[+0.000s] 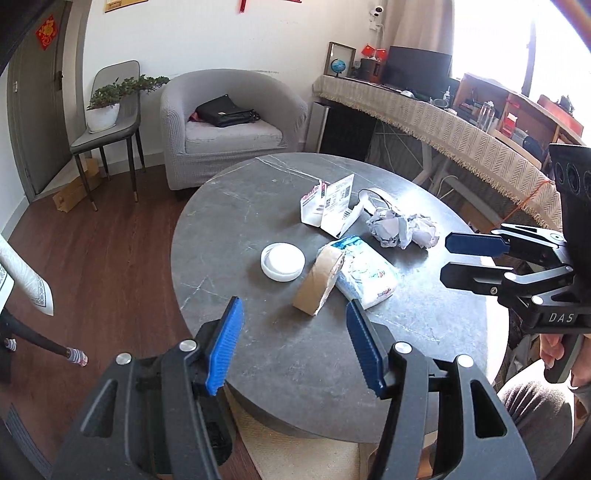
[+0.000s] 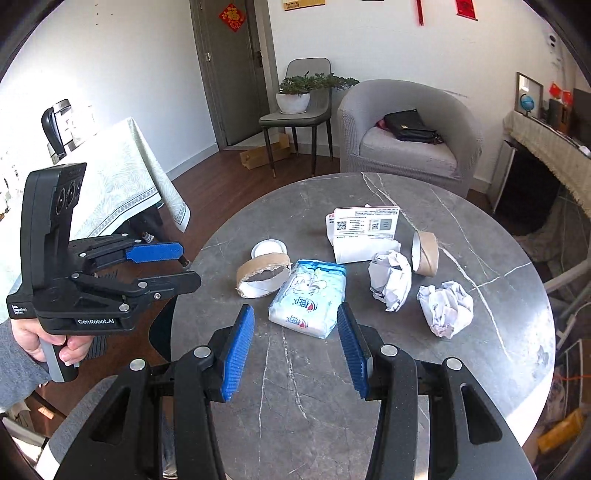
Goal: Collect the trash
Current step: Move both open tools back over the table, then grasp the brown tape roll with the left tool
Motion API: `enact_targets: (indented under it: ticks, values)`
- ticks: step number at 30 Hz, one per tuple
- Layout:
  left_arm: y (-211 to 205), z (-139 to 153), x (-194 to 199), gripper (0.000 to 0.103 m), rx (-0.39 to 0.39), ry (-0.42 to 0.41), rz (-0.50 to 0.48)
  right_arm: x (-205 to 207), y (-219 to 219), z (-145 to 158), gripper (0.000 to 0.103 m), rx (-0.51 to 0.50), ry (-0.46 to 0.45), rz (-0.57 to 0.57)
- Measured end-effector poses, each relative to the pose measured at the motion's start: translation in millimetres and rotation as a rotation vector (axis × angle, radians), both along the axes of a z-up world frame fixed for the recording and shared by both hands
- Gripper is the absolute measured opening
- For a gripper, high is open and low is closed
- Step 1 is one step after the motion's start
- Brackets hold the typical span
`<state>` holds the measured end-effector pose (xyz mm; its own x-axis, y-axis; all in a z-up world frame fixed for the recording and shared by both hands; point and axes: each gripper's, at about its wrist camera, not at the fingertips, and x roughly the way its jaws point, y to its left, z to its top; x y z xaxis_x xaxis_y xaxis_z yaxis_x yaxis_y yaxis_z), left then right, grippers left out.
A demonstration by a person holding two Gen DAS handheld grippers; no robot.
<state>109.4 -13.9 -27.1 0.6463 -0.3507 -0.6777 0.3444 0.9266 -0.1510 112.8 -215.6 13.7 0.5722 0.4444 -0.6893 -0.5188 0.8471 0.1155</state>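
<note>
Trash sits mid-frame in your left wrist view: torn tape roll [image 1: 319, 278] touching the tissue pack [image 1: 365, 275]; your left gripper [image 1: 291, 343] gapes empty.

Right wrist view: right gripper [image 2: 295, 350] open, empty, near the soft, light pack [image 2: 310, 297]; pinch its short sides.

A lived-in home sitting room is shown. A grey tub armchair [image 2: 410, 136] with a black handbag [image 2: 408, 127] on its seat is set against a white wall, beside a dining chair [image 2: 299, 110] on which a potted plant [image 2: 295, 94] stands. Wooden flooring [image 1: 103, 258], a round marble-look table [image 2: 480, 332], a fringed cloth-covered sideboard [image 1: 443, 125] and red paper decorations [image 2: 231, 16] on the door are seen.
</note>
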Motion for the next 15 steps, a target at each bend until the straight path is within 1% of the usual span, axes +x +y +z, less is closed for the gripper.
enact_targets:
  ticks: [5, 10, 13, 15]
  values:
    - [-12.7, -8.5, 11.0, 0.058, 0.004, -0.001, -0.024, 8.6, -6.8, 5.6, 0.047, 0.0, -0.024, 0.015]
    - [-19.2, -20.5, 21.2, 0.057, -0.004, 0.014, -0.035, 26.0, -21.9, 10.3, 0.047, 0.02, -0.036, -0.017]
    - [-21.0, -28.7, 28.4, 0.05, 0.002, 0.029, -0.034, 37.6, -26.9, 7.8, 0.047, 0.015, -0.039, -0.026]
    - [-19.9, -32.6, 31.6, 0.047, -0.003, 0.036, -0.035, 46.3, -26.2, 7.1, 0.047, 0.002, -0.042, -0.023]
